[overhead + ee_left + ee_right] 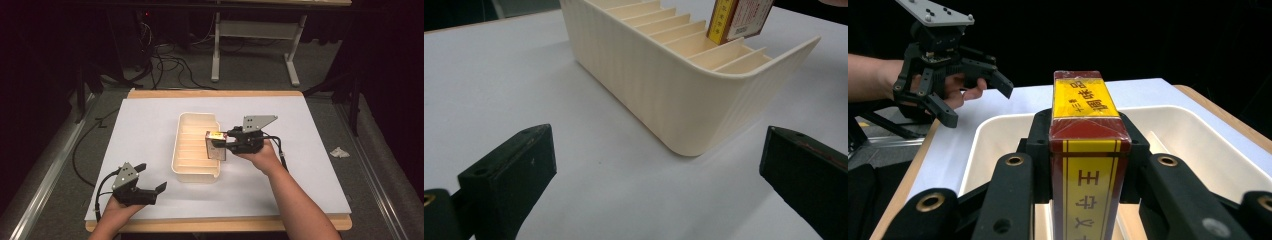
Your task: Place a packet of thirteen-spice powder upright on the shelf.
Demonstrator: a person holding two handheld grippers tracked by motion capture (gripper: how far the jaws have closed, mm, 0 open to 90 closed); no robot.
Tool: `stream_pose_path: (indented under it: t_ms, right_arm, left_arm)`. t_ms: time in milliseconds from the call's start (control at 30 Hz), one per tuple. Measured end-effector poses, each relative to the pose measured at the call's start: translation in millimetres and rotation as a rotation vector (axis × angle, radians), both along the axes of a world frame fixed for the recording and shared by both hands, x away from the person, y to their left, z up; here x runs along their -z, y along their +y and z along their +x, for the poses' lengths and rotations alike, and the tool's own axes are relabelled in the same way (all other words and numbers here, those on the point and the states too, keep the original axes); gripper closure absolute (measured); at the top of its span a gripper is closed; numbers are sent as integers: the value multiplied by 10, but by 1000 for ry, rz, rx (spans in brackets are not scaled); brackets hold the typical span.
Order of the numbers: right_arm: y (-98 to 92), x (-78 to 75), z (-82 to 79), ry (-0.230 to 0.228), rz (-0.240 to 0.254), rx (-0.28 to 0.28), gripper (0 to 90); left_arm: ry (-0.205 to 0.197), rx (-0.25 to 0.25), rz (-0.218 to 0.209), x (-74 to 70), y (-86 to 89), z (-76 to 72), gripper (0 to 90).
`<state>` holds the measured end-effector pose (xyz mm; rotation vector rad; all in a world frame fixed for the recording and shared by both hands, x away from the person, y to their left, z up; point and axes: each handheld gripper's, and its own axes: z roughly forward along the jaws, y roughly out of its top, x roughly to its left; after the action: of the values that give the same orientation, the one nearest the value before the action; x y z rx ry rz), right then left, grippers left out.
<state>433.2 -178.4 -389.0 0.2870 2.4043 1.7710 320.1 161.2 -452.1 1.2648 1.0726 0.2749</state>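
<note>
A cream tray (176, 150) with several slots stands in the middle of the white-covered table. My right gripper (226, 142) is shut on a red and yellow box (215, 145), which stands upright over the tray's right side. In the right gripper view the box (1088, 125) sits clamped between the black jaws, above the tray (998, 122). My left gripper (152, 176) rests open near the table's front left corner. Its jaws (656, 172) frame the tray's near corner (664, 95) with nothing between them, and the box (739, 17) shows at the top. The left gripper (979, 104) also shows far off.
A white sheet (150, 125) covers the wooden table. Behind it stand a grey desk frame (216, 50) and loose cables (170, 65) on the floor. A crumpled scrap (340, 151) lies on the floor to the right. A metal rail (45, 170) runs along the left.
</note>
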Motion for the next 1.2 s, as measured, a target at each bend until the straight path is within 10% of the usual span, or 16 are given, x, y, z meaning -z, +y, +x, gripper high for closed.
stream_pose_path:
  t_ms: [1200]
  right_arm:
    - [462,92,91,-31,7,-62,679]
  left_arm:
    - [6,6,-1,-3,14,14,26]
